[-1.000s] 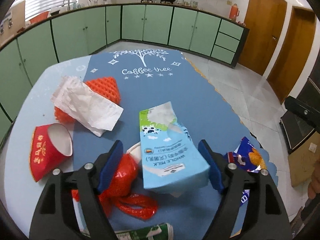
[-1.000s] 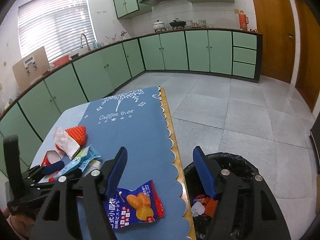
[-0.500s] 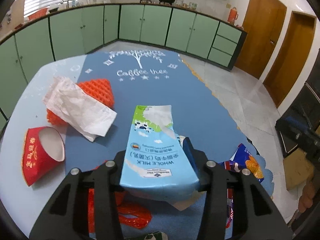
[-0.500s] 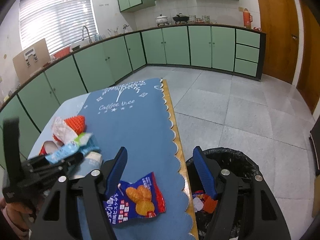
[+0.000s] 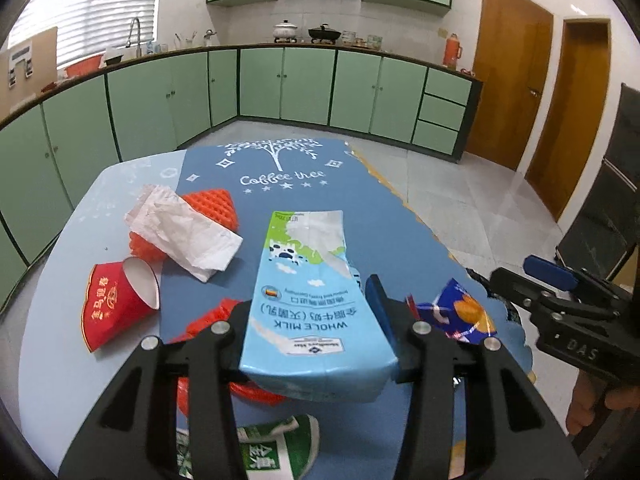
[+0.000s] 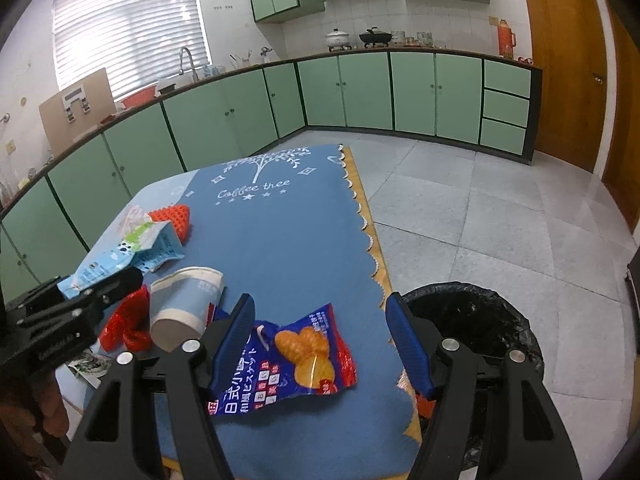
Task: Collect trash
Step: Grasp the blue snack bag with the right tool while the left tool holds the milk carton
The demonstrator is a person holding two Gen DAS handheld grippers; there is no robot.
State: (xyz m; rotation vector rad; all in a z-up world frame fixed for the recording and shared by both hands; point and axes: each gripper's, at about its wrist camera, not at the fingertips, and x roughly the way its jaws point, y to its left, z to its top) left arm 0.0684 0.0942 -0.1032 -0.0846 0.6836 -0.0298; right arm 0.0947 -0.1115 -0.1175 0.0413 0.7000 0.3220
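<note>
My left gripper [image 5: 310, 306] is shut on a flattened light-blue whole-milk carton [image 5: 304, 280], held tilted just above the table. In the right wrist view the same carton [image 6: 120, 254] sticks out of the left gripper [image 6: 80, 304] at the left. My right gripper [image 6: 320, 304] is open and hovers low over a blue and red snack bag [image 6: 288, 356] lying near the table's right edge; its pads do not touch the bag. A black-lined trash bin [image 6: 480, 320] stands on the floor just right of the table, with some trash inside.
On the blue "Coffee tree" mat [image 5: 288, 200] lie a red paper cup [image 5: 116, 304], crumpled white paper [image 5: 184, 236] over an orange foam net [image 5: 212, 208], a red plastic bag [image 6: 128, 324], a grey-blue paper cup [image 6: 184, 304] and a green-white carton [image 5: 276, 452].
My left gripper's jaws closed on the milk carton and raised it off the table. My right gripper sank lower, toward the snack bag, still open.
</note>
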